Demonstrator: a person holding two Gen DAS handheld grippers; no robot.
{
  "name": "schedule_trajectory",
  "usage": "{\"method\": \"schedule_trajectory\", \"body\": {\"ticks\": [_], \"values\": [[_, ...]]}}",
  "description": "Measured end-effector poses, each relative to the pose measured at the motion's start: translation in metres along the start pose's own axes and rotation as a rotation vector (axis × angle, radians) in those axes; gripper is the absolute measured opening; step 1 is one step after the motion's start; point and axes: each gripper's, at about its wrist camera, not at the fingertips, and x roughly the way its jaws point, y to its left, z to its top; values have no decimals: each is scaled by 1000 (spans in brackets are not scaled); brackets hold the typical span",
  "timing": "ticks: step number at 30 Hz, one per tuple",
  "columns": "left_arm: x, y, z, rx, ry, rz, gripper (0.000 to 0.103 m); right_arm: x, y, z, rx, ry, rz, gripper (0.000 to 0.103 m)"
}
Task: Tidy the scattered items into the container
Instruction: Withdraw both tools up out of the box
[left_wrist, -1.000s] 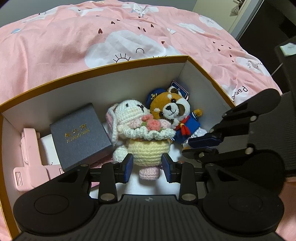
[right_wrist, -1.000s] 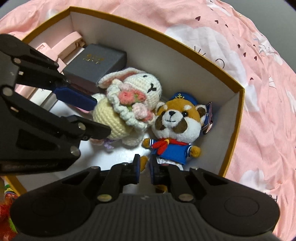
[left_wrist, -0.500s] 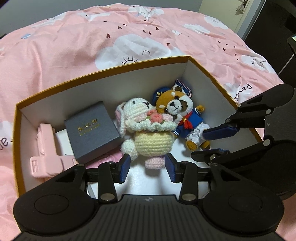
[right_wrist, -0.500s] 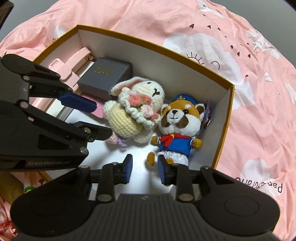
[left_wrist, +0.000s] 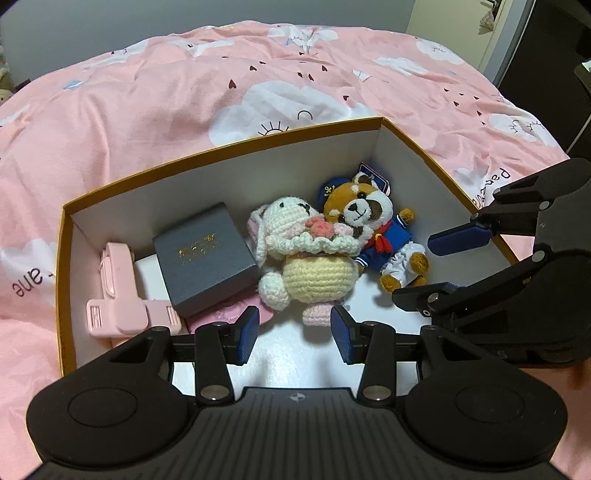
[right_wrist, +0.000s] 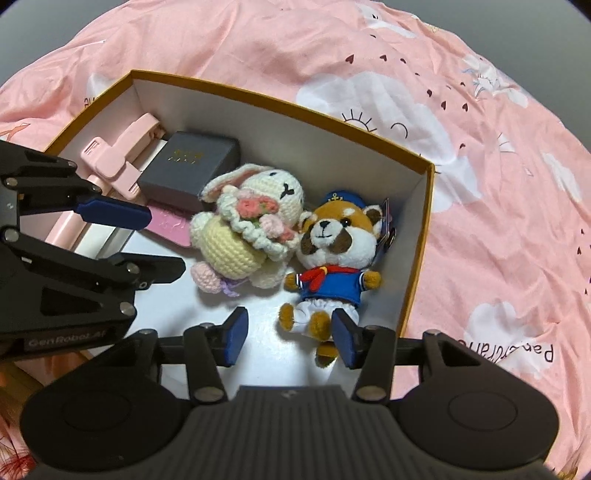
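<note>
Both grippers have drawn back from the toys. Right gripper (right_wrist: 290, 338): jaws just been opening, blue pads clear of the plush red panda (right_wrist: 334, 254), nothing gripped. Left gripper (left_wrist: 294, 334): parted, empty, before the crocheted rabbit (left_wrist: 301, 258). Both toys lie side by side, touching, in the box (left_wrist: 221, 177), white card inside with an orange rim. Beside the rabbit: a matte grey case (left_wrist: 205, 256), gilt lettering illegible, and a pink plastic holder (left_wrist: 116, 295). Left gripper's body reads "GenRobot". Box rests on a pink cloud-print duvet (left_wrist: 147, 103).
</note>
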Motion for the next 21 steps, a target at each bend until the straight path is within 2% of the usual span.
{"method": "schedule_trajectory", "body": {"ticks": [8, 16, 21], "values": [[-33, -1, -11, -18, -64, 12, 50, -19, 10, -9, 21, -56, -15, 54], [-80, -12, -37, -25, -137, 49, 50, -53, 22, -23, 50, -133, -6, 66], [-113, -18, -56, -43, -196, 61, 55, -78, 34, -38, 40, -190, -25, 70]]}}
